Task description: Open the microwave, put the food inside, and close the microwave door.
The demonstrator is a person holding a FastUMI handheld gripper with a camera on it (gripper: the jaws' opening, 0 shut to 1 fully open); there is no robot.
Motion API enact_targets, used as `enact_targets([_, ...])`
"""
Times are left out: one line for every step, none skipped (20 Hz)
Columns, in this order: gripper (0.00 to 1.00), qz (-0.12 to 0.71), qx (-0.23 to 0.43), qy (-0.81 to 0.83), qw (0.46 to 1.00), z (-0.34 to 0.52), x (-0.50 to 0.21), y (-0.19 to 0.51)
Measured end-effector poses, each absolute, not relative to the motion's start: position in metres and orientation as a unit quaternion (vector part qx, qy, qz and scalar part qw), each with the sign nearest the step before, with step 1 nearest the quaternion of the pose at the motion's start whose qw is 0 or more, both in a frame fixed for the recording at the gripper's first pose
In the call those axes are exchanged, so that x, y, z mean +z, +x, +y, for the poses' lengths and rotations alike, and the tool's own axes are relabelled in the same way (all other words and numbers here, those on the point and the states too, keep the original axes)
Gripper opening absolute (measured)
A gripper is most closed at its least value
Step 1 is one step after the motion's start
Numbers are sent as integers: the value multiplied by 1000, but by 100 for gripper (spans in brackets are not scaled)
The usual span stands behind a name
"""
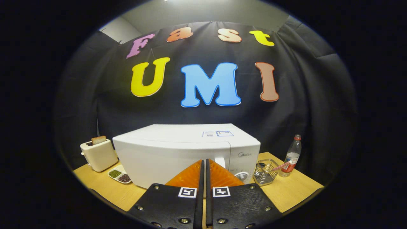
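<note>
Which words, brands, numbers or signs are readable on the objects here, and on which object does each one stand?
"Midea": brand name on the front of the white microwave, above its dial.
Two stickers on the microwave's top: print too small to read.
Label on the plastic bottle: blurred, unreadable.
Square coded markers on the gripper, whose fingers stand shut together before the microwave door: patterns, no words.
Toaster: no visible text.

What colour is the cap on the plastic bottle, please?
Red, as the gripper view shows: the bottle stands right of the wire basket.
</note>
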State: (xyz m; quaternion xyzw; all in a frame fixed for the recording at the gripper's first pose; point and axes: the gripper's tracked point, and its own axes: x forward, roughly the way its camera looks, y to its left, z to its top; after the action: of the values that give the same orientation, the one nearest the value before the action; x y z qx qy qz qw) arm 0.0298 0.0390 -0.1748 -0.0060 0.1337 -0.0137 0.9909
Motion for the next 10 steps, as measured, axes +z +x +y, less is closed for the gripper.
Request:
enact_targets([4, 130, -9, -7, 991, 41, -159, 25])
enact_targets([4, 127, -7, -6, 992, 41, -144, 20])
enact_targets([4, 121, -4, -6, 993, 42, -129, 18])
enact_targets([4, 114, -5, -8, 993, 40, -113, 15])
enact_targets([4, 100, -9, -13, 995, 37, -97, 14])
enact_targets([4, 90, -17, -26, 995, 33, -83, 15])
enact_targets([4, 78, -28, -37, 996, 26, -73, 15])
enact_targets([4, 62, -38, -45, 996, 22, -60, 15])
enact_targets([4, 49, -51, -55, 996, 16, -50, 16])
enact_targets([4, 39, -60, -60, 996, 12, -43, 14])
